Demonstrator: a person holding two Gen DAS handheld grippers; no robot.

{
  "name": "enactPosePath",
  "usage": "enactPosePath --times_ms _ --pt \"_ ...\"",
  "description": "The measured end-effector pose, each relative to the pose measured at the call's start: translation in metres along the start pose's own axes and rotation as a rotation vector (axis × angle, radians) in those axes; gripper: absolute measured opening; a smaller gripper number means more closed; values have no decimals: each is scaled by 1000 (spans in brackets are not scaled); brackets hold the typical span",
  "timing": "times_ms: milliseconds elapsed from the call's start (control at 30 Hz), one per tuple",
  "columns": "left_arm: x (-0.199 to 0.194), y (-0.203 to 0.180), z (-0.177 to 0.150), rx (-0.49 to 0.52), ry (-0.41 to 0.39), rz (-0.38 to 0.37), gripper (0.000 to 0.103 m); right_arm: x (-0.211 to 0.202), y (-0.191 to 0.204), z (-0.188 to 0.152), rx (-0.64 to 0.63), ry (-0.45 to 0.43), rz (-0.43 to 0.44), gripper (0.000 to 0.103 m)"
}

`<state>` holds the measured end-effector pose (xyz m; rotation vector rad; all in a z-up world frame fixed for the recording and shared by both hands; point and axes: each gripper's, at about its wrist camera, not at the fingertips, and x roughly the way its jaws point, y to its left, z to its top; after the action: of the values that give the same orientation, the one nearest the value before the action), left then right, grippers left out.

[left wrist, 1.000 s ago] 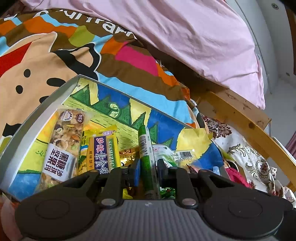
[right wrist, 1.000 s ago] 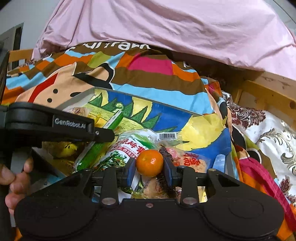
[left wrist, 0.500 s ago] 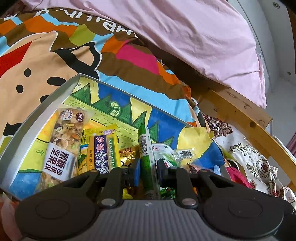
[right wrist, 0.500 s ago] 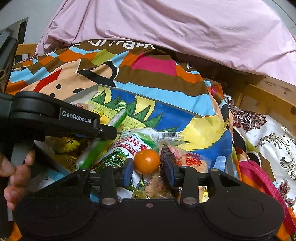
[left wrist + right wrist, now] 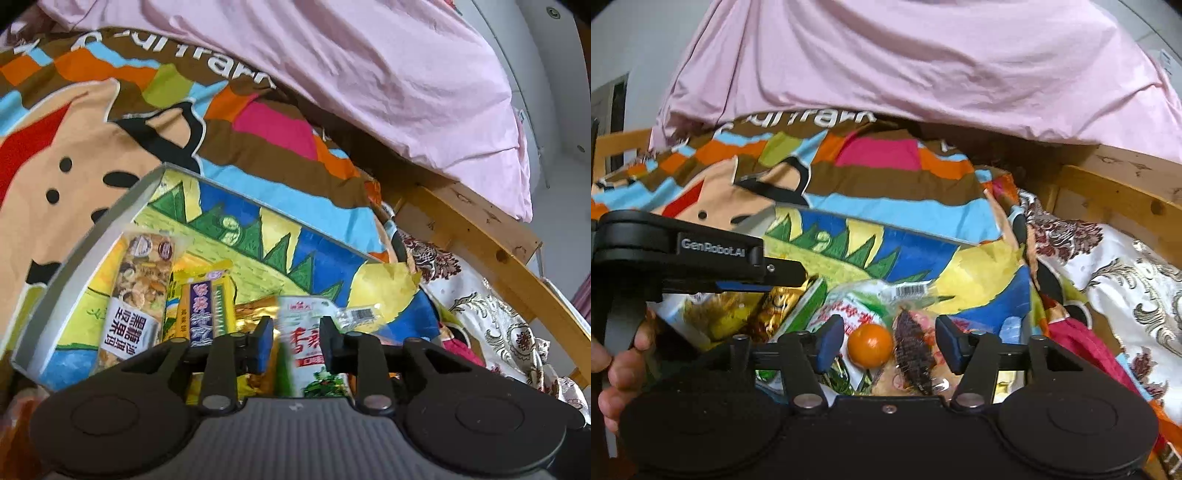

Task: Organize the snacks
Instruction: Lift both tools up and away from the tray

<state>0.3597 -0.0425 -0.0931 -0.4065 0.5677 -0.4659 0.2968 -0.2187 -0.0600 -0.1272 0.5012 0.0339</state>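
Observation:
A painted box [image 5: 110, 221] lies on the bed and holds snack packs. My left gripper [image 5: 295, 341] is open over it; the green stick pack [image 5: 284, 369] shows blurred below its jaws, beside a white-green pack [image 5: 314, 350]. A nut bar pack [image 5: 136, 291] and a yellow-purple pack [image 5: 207, 306] lie at the left. My right gripper [image 5: 886, 341] is open, and the small orange [image 5: 870, 345] lies loose between its fingers on the packs, next to a dark brown snack [image 5: 912, 354]. The left gripper [image 5: 701, 254] shows in the right wrist view.
A colourful blanket [image 5: 110, 122] lies under the box, with a pink duvet [image 5: 369, 66] behind. A wooden bed rail [image 5: 491, 240] runs at the right, with a patterned white cloth [image 5: 498, 332] below it. The box also shows in the right wrist view [image 5: 886, 251].
Both grippers have opened. The left let go of the green stick pack, which drops. The right let go of the orange, which now rests on the packs.

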Motion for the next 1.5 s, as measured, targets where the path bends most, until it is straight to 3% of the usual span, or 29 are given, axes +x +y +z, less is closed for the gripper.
enactPosePath --times_ms 167,267,400,600,800,1167,1500 --pt "-24 -15 10 23 -39 12 43 -26 -7 14 49 -34 -23 82" --pt "-44 -26 16 41 -71 25 59 -46 -10 23 66 -56 -28 89" --pt "-74 -44 21 92 -129 58 81 -74 -12 32 59 -95 -26 97" --pt "-124 -74 24 198 -215 121 102 -120 -14 39 55 -166 -10 102" --pt "-175 -94 14 225 -280 183 102 -162 -16 31 96 -192 4 102" --pt "-241 -106 -26 264 -274 272 102 -223 -12 8 100 -211 58 102" --pt "-283 -101 -66 272 -222 342 102 -265 -11 -22 97 -172 87 102"
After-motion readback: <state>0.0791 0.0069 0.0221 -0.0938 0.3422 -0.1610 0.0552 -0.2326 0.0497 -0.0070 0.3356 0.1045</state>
